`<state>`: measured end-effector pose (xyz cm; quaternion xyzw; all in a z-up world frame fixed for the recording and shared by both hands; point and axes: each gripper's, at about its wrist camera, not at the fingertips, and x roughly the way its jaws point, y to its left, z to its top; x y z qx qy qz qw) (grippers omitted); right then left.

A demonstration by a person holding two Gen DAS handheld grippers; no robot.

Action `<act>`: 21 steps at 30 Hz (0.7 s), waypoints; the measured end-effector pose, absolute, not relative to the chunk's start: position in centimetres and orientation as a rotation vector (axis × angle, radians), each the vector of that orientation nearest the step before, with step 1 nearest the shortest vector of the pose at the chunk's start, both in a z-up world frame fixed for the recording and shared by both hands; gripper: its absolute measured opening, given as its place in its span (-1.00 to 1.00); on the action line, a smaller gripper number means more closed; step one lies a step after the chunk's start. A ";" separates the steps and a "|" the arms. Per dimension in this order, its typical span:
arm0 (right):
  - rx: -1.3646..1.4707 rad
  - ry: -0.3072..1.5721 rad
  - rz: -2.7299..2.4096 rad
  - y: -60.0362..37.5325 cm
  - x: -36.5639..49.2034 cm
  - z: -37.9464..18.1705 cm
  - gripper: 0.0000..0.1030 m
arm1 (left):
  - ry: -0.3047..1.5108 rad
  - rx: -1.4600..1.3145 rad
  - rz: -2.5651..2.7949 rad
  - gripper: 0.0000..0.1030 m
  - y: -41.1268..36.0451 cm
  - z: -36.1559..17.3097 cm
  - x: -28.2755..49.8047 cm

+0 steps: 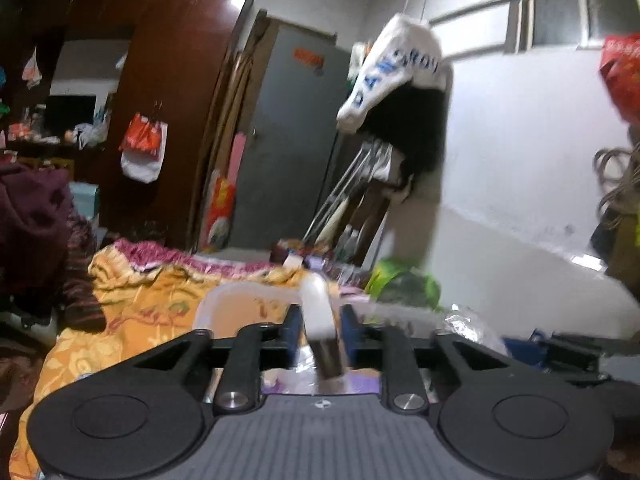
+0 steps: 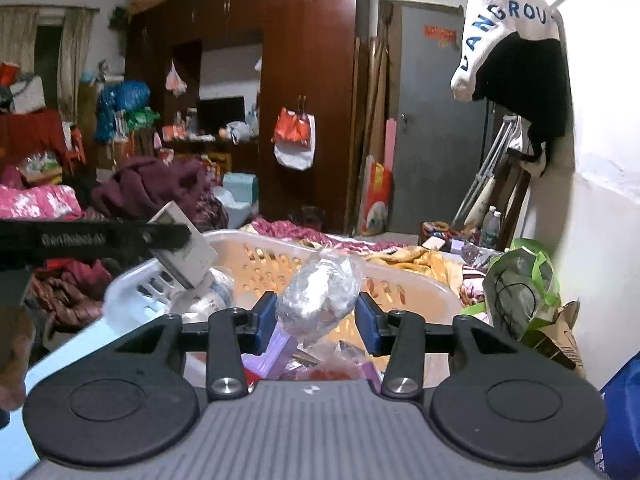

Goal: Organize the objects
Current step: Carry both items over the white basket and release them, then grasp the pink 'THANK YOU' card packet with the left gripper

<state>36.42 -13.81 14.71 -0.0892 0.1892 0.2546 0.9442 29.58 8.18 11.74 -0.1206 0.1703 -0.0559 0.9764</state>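
Handling of foil bundle (image 2: 320,300): likely light and crushable; clear film over crinkled foil, probably slippery; best taken across the thick middle with gentle pressure.
Place of foil bundle: lower centre of the right wrist view, over the open basket (image 2: 256,236), tilted up to the right.
Right gripper (image 2: 316,316): jaws partly open, blue pads (image 2: 266,316) on either side of the bundle; touching or just clear of the film, cannot tell.
Handling of white box (image 1: 320,316): small carton, judged light and stiff, with flat faces that suit a pinch across the narrow sides; corners easily dented.
Place of white box: centre-left of the right wrist view, tilted, above the basket's left rim.
Left gripper (image 1: 321,332): jaws partly open with the blurred box between; pressing or loose, cannot tell.
Basket contents: clear bottle (image 2: 208,296) at left, purple and red packets lower centre.
Surroundings: orange bedspread (image 1: 140,300) beyond the basket, green bag (image 2: 520,280) at right by the wall.
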 end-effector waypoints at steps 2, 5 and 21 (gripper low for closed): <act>-0.195 0.391 0.506 -13.6 36.2 14.8 0.70 | 0.376 -0.207 -0.115 0.37 8.2 11.2 29.5; -0.180 0.317 0.489 -15.0 33.7 15.6 1.00 | 0.329 -0.135 -0.041 0.39 8.1 11.5 27.3; 0.097 0.430 0.531 -25.8 30.5 9.4 1.00 | 0.545 0.184 0.014 0.72 -0.9 2.0 23.8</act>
